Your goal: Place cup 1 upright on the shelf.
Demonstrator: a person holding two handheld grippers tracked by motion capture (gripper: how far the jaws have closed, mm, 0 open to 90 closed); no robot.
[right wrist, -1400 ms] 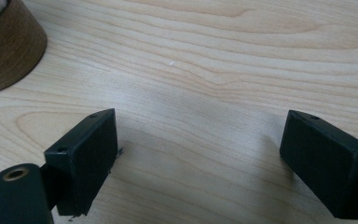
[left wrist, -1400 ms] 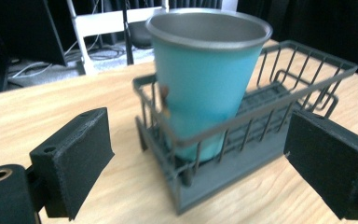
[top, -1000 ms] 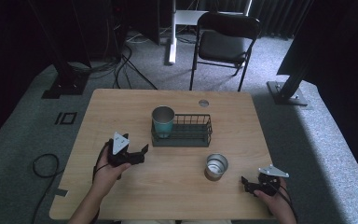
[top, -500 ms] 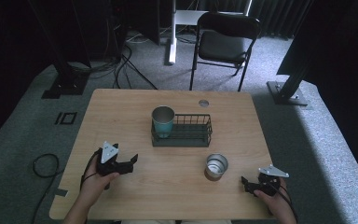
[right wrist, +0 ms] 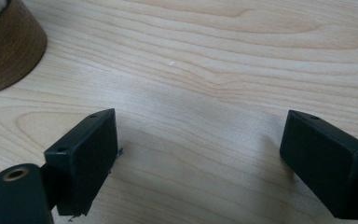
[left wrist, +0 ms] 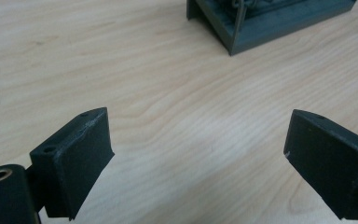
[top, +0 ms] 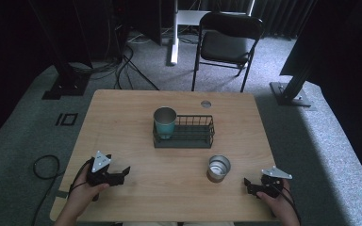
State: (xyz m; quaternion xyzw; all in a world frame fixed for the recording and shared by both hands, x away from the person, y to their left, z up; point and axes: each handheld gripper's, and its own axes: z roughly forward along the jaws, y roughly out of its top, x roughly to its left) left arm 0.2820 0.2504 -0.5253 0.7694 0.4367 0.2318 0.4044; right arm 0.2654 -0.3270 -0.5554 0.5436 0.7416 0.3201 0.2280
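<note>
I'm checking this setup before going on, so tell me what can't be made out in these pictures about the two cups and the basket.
- Teal cup: high view, its foot is hidden by the wire basket wall.
- Silver cup: high view, too small to tell whether anything is inside.
- Same cup, right gripper view: cut off by the upper left corner.
- Basket, left gripper view: cut off by the top edge, contents unreadable.

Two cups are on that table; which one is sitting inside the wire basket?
The teal cup, standing upright in the left end of the black wire basket. The shorter silver cup stands on the bare table, nearer the right claw.
</note>
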